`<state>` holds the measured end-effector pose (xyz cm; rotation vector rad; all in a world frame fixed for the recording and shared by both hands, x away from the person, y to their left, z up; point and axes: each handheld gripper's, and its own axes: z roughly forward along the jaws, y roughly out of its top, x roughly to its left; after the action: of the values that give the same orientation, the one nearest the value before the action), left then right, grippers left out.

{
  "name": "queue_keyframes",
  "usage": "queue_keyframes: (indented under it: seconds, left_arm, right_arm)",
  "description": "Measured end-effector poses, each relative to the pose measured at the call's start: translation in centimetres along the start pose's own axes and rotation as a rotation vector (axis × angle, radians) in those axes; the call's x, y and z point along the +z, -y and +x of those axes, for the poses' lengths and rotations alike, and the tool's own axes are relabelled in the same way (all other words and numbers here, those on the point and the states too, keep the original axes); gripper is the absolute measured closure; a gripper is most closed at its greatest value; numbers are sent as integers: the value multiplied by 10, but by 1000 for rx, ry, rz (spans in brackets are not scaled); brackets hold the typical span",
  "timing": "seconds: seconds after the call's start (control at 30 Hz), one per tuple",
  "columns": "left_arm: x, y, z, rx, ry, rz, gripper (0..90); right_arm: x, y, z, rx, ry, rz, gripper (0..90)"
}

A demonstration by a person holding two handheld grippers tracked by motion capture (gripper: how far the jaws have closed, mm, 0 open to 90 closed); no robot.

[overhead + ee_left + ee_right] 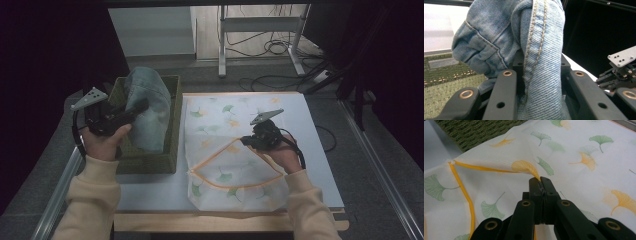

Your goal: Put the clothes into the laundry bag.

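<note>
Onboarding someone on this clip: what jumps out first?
The folded blue denim garment stands out first, clamped in the left gripper above the green woven basket at the table's left. Next is the white laundry bag printed with ginkgo leaves, spread over the table's middle. The right gripper, its jaws shut, pinches the bag's yellow-trimmed opening and lifts the edge.

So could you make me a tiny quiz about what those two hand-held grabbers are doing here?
1. What does the left gripper hold?
2. True or false: the right gripper pinches the yellow-trimmed rim of the ginkgo-print laundry bag.
3. The denim garment hangs over: A the green woven basket, B the floor, C a chair.

Key: 1 the denim garment; 2 true; 3 A.
</note>
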<state>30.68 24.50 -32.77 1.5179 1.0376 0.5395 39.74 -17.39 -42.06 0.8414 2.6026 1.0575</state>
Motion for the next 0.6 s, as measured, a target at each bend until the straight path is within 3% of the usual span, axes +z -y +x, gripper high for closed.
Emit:
queue_keyframes:
  seconds: [0.6]
  left_arm:
    - [0, 5, -24, 35, 72, -3, 702]
  right_arm:
    - [0, 1, -1, 1, 1, -3, 884]
